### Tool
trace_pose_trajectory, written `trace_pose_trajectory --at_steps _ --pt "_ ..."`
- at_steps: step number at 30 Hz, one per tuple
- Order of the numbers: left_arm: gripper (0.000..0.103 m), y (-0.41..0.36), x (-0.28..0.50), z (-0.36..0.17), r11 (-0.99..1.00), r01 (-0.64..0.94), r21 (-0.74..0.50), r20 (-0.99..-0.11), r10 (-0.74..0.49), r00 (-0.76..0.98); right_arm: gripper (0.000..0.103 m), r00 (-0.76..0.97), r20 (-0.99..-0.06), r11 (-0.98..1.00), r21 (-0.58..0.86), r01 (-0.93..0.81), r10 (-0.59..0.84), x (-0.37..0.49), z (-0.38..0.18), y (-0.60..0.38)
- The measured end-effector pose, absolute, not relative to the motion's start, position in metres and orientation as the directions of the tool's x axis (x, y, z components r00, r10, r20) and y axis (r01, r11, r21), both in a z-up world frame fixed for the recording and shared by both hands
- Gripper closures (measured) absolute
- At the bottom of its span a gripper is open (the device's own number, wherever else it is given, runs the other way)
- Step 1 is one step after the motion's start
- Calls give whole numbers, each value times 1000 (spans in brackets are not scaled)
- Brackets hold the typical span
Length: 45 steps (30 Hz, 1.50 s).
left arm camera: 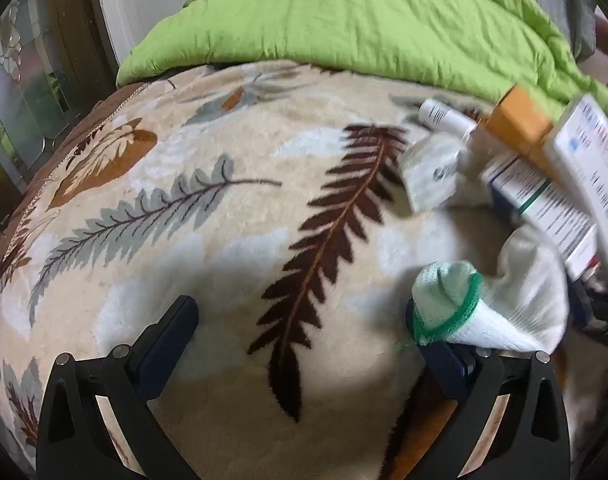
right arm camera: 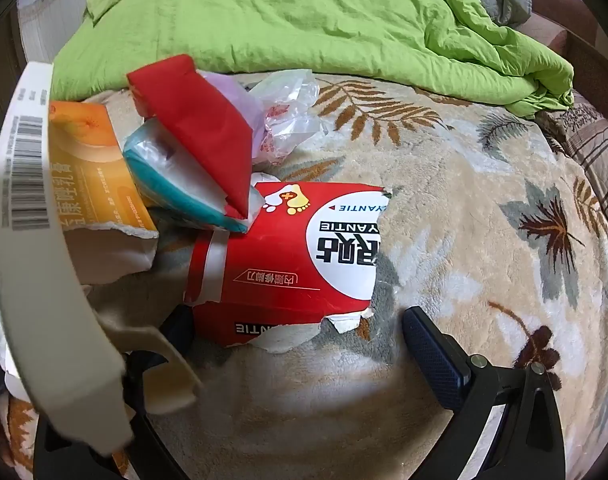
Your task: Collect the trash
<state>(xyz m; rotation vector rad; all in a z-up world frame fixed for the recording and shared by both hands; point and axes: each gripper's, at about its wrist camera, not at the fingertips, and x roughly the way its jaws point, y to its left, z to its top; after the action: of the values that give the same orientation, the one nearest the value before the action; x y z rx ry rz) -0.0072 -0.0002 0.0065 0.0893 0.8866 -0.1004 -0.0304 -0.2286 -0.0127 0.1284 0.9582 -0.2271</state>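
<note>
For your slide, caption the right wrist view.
Open hand-held gripper above a torn red box on a leaf-print blanket.

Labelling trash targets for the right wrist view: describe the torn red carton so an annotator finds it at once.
Start at the beige leaf-patterned fleece blanket below the crumpled lime-green duvet. The trash pile lies on its left part, and the torn red cardboard carton is the pile's nearest, largest piece. Unlike the orange box and plain red packet behind it, it has ragged edges, a white oval and a foot logo.
</note>
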Motion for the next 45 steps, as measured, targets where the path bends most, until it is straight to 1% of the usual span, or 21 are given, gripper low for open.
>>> trace_pose_trajectory --at_steps 4,6,9,13,17,18,23,28,31,34,36,40,45 --pt "0 11 -15 33 993 105 -55 -712 -113 693 0 502 -858 971 14 237 -110 -22 -9 -230" --pt "0 15 -20 43 993 95 -76 -676 -121 727 0 456 -883 974 -5 225 -110 -22 -1 -229" --pt "0 22 -27 54 993 85 -83 -636 -118 762 0 473 -868 975 -50 219 -150 -36 18 -227" --pt "0 25 -35 64 992 83 -91 -598 -121 792 0 493 -858 976 -43 213 -145 -67 39 -230" --pt "0 20 -58 76 991 105 -85 -545 -135 827 1 563 -815 974 -5 228 -137 -108 65 -229" --pt "0 19 -64 78 989 116 -87 -532 -145 834 1 600 -787 972 3 236 -143 -125 73 -228" --pt "0 13 -120 97 972 210 -107 -478 -236 846 1 697 -695 968 10 251 -174 -196 96 -218" --pt "0 6 -188 96 944 324 -63 -484 -312 818 1 747 -635 965 9 262 -197 -261 106 -215" --pt "0 12 -225 96 939 340 -41 -475 -318 821 1 769 -597 958 2 287 -229 -293 107 -212" --pt "0 19 -251 95 947 319 -34 -451 -300 841 1 776 -576 946 15 324 -257 -317 103 -210" --pt "0 20 -257 97 953 302 -24 -430 -283 858 1 781 -559 940 11 342 -278 -327 101 -209" --pt "0 19 -252 94 962 274 -10 -448 -250 859 1 769 -576 934 25 357 -278 -329 96 -212" --pt "0 16 -249 91 965 261 25 -450 -222 865 1 762 -587 932 37 361 -273 -328 90 -215"
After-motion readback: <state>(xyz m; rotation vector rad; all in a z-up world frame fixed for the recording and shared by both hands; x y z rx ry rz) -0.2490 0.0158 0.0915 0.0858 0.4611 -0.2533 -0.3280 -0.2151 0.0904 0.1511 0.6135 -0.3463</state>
